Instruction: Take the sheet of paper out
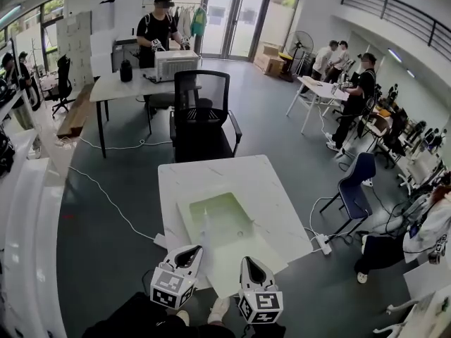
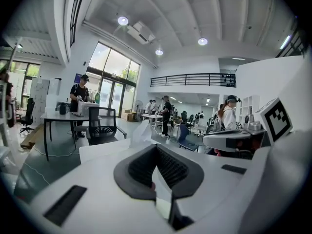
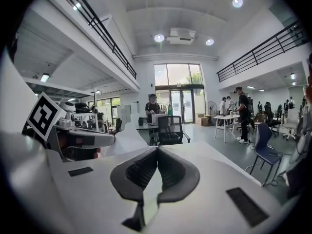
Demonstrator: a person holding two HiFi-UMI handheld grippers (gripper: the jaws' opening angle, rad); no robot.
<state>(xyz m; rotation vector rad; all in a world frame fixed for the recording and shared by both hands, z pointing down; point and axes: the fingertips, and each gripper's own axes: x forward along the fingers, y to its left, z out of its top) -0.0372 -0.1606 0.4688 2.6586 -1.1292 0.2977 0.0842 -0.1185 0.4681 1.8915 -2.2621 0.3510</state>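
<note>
A large pale sheet of paper [image 1: 236, 241], tinged green at its far part, hangs slanted above the white table [image 1: 211, 174]. Its near edge is raised toward me. My left gripper [image 1: 189, 257] is shut on the sheet's near left edge. My right gripper [image 1: 252, 270] is shut on the near right edge. In the left gripper view the dark pads [image 2: 139, 167] meet on a thin white edge of the paper [image 2: 163, 199]. The right gripper view shows its pads [image 3: 173, 172] closed on the paper [image 3: 145, 199] too, and the left gripper's marker cube [image 3: 43, 116] stands beside it.
A black office chair [image 1: 201, 118] stands at the table's far side. Behind it is a desk [image 1: 120, 86] with a box-like device and a person. A blue chair [image 1: 356, 185] and a power strip [image 1: 323, 243] with cables lie to the right, where several people stand.
</note>
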